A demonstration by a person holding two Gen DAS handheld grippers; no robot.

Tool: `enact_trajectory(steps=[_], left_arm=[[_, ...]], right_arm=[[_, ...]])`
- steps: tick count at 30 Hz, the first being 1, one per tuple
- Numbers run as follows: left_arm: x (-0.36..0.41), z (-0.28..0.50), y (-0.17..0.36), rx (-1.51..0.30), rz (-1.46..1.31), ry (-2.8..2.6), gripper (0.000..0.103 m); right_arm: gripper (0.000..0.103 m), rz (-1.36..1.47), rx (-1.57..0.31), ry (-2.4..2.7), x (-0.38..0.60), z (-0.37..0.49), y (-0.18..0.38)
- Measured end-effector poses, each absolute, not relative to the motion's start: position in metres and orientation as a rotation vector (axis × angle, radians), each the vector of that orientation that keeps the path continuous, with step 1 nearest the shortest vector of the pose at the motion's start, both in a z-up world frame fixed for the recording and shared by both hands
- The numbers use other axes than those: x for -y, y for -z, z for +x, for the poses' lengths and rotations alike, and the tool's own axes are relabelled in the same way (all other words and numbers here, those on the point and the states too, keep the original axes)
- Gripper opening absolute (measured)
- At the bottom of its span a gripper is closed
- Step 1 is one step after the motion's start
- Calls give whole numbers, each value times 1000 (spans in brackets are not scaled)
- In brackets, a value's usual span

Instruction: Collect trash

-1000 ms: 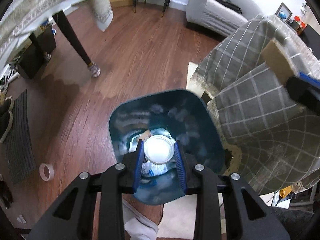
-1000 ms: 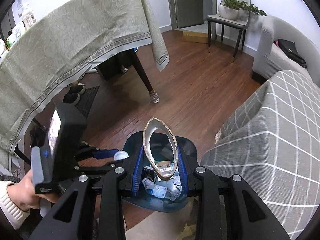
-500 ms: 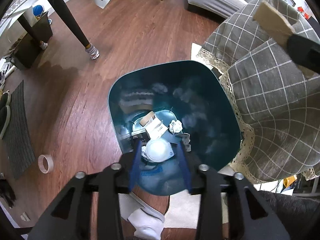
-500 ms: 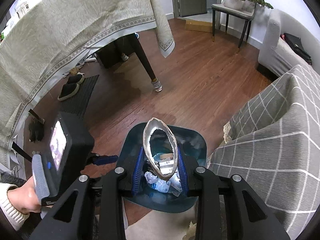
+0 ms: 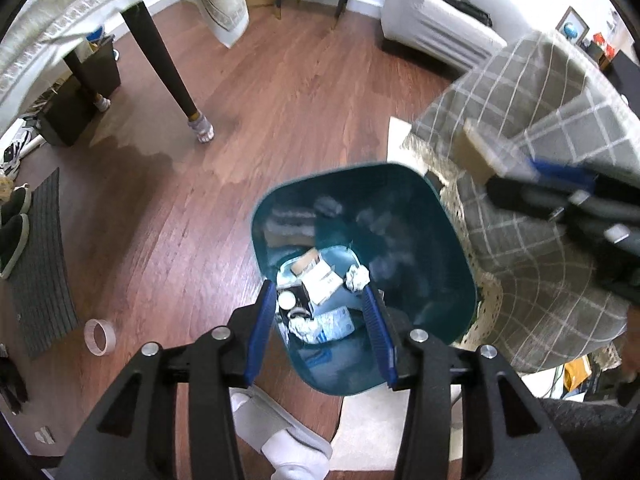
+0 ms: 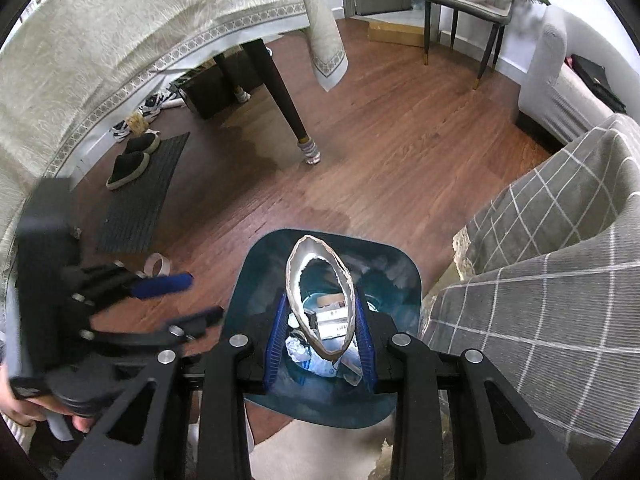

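Trash (image 5: 320, 300) lies in a heap at the bottom of a teal bin (image 5: 448, 240) that stands on the wooden floor (image 5: 280, 120), just beside a grey checked cover (image 5: 560, 140) draped over a seat: crumpled paper, a small carton, a round white lid and printed wrappers. The left tongs (image 5: 322, 308) hang above the bin's near rim with the blue pads apart and nothing between them; the jaws have just been opening. The right tongs (image 6: 320, 328) hover over the same bin, closed on a squashed paper cup (image 6: 320, 296), which stands upright between the pads with its pinched, oval mouth facing the camera. A white slipper (image 5: 280, 440) shows just under the left tongs. Left of the bin, a roll of tape (image 5: 100, 336) lies on the floor, near a dark ribbed mat (image 6: 140, 196) with a pair of dark slippers (image 6: 132, 160) on its far end. Beyond stands a dark leg (image 5: 160, 60) of the counter, under a pale patterned cloth (image 6: 140, 20). Farther off are a light sofa (image 5: 432, 24) and a chair (image 6: 468, 4) holding potted plants.
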State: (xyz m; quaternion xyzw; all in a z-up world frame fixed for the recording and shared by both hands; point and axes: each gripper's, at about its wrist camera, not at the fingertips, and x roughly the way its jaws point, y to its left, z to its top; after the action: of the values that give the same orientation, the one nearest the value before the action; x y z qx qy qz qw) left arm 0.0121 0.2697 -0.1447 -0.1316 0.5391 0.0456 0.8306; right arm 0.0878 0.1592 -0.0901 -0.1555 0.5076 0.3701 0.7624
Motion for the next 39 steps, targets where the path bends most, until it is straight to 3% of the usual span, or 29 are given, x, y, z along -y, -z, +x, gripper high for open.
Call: enact_trajectory(steps=[10,14,15,16,18,29,33,39], left_arm=[[-271,9,93,-1004,-311,-79,32],[-268,7,76,-961,-321,-63,32],[-268,6,72,-951,-326,-60,32],[-268,6,69,-944,-330,-59,32],[-269,5,62,-928,-339,-57,32],[-271,2,35,-867,-359,-45,32],[-270,3,30,-858,-353,-48,32],[-267,-3,21,-850,-322,-53,32]], right_arm=[[32,-394,-1186,-761,-162,92,125],[35,-411,-1201,-745,-163,93,134],[44,-422,-1209,-737,-163,93,138],[59,-439,-1228,-731,-163,92,142],[63,-471,-1258,-712,-163,90,150],[63,-475,-1265,-746,-164,82,146],[50,-465,-1231,-776,-165,77,133],[43,-409,-1149,-783,-159,74,103]])
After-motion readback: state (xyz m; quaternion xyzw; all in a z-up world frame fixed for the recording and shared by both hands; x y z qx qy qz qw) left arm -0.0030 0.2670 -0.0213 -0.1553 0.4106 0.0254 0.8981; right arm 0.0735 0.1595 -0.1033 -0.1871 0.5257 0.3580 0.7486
